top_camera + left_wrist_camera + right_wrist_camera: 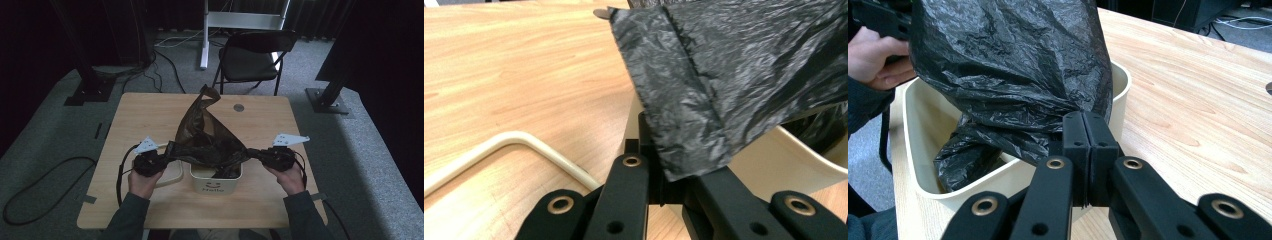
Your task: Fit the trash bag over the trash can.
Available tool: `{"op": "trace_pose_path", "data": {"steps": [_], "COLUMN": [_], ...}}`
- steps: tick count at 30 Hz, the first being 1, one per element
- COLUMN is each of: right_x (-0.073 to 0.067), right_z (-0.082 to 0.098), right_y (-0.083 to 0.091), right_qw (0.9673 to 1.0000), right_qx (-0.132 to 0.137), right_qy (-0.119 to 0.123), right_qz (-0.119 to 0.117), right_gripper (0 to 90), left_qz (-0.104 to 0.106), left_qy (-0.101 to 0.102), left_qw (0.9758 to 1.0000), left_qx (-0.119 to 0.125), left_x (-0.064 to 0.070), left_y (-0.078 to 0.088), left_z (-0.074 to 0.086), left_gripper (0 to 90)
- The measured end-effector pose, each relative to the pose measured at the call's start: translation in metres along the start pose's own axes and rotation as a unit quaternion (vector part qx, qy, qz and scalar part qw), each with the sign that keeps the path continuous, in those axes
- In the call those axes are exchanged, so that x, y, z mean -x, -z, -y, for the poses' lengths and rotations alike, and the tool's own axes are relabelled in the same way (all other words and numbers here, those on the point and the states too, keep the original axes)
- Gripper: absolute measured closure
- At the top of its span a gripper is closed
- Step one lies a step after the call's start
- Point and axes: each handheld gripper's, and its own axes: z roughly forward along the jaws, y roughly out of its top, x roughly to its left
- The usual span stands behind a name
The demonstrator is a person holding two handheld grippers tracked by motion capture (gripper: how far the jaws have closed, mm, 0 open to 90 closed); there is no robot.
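While both grippers, left (161, 159) and right (256, 154), are pinching the black bag (207, 137) over the bin (216, 181) (its bottom is dangling inside), pulling too hard could be tearing it.

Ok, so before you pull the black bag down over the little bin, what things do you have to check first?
1. Left gripper pinching the black bag: ok, its edge sits between the shut jaws.
2. Right gripper pinching the bag: ok, jaws shut on bunched plastic.
3. Bag hanging over the cream bin: ok, part of it already hangs inside.
4. Bag mouth open wide enough to go round the rim: cannot tell, the plastic is crumpled.
5. Bin upright on the table: ok.
6. Cream hoop-shaped handle lying beside the bin, out of the way: cannot tell.
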Motion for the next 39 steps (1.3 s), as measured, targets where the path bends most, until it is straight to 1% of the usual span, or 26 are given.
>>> {"op": "trace_pose_path", "data": {"steps": [2, 6, 11, 14, 17, 20, 22, 23, 25, 27, 30, 33, 35, 39], "right_x": [0.001, 0.002, 0.002, 0.002, 0.002, 0.002, 0.003, 0.003, 0.003, 0.003, 0.004, 0.003, 0.003, 0.003], "right_z": [0.001, 0.005, 0.012, 0.013, 0.013, 0.014, 0.014, 0.014, 0.014, 0.013, 0.012, 0.012, 0.011, 0.011], "right_y": [0.001, -0.001, -0.005, -0.007, -0.008, -0.007, -0.006, -0.006, -0.005, -0.003, -0.002, -0.002, -0.002, -0.002], "right_qw": [1.0000, 0.9999, 0.9998, 0.9997, 0.9996, 0.9995, 0.9996, 0.9996, 0.9996, 0.9997, 0.9997, 0.9998, 0.9998, 0.9998], "right_qx": [0.000, -0.009, -0.017, -0.020, -0.022, -0.022, -0.019, -0.018, -0.019, -0.017, -0.015, -0.016, -0.017, -0.017], "right_qy": [-0.003, -0.006, -0.012, -0.013, -0.012, -0.014, -0.016, -0.015, -0.014, -0.014, -0.012, -0.010, -0.008, -0.008], "right_qz": [0.000, 0.002, -0.007, -0.010, -0.012, -0.015, -0.016, -0.015, -0.013, -0.013, -0.012, -0.012, -0.012, -0.012], "right_gripper": [89.4, 89.4, 89.4, 89.4, 89.4, 89.3, 89.3, 89.3, 89.3, 89.3, 89.3, 89.3, 89.3, 89.3], "left_qz": [0.001, 0.007, 0.015, 0.019, 0.020, 0.024, 0.023, 0.021, 0.012, 0.010, 0.002, -0.007, -0.013, -0.018], "left_qy": [0.000, 0.004, 0.002, 0.005, 0.004, 0.012, 0.012, 0.015, 0.022, 0.035, 0.045, 0.048, 0.043, 0.037], "left_qw": [1.0000, 0.9998, 0.9994, 0.9991, 0.9991, 0.9990, 0.9991, 0.9992, 0.9994, 0.9992, 0.9990, 0.9988, 0.9988, 0.9987], "left_qx": [-0.006, -0.018, -0.031, -0.038, -0.038, -0.037, -0.033, -0.029, -0.024, -0.016, -0.003, 0.010, 0.017, 0.031], "left_x": [0.000, -0.001, 0.001, 0.003, 0.003, 0.001, 0.001, 0.000, -0.004, -0.010, -0.015, -0.018, -0.019, -0.019], "left_y": [-0.002, -0.008, -0.017, -0.021, -0.023, -0.022, -0.020, -0.019, -0.015, -0.010, -0.001, 0.009, 0.015, 0.024], "left_z": [0.002, 0.007, 0.010, 0.011, 0.012, 0.012, 0.012, 0.012, 0.012, 0.014, 0.015, 0.014, 0.012, 0.006], "left_gripper": [90.0, 90.0, 90.0, 90.0, 90.0, 90.0, 90.0, 90.0, 86.7, 83.5, 79.5, 75.1, 73.1, 70.5]}}
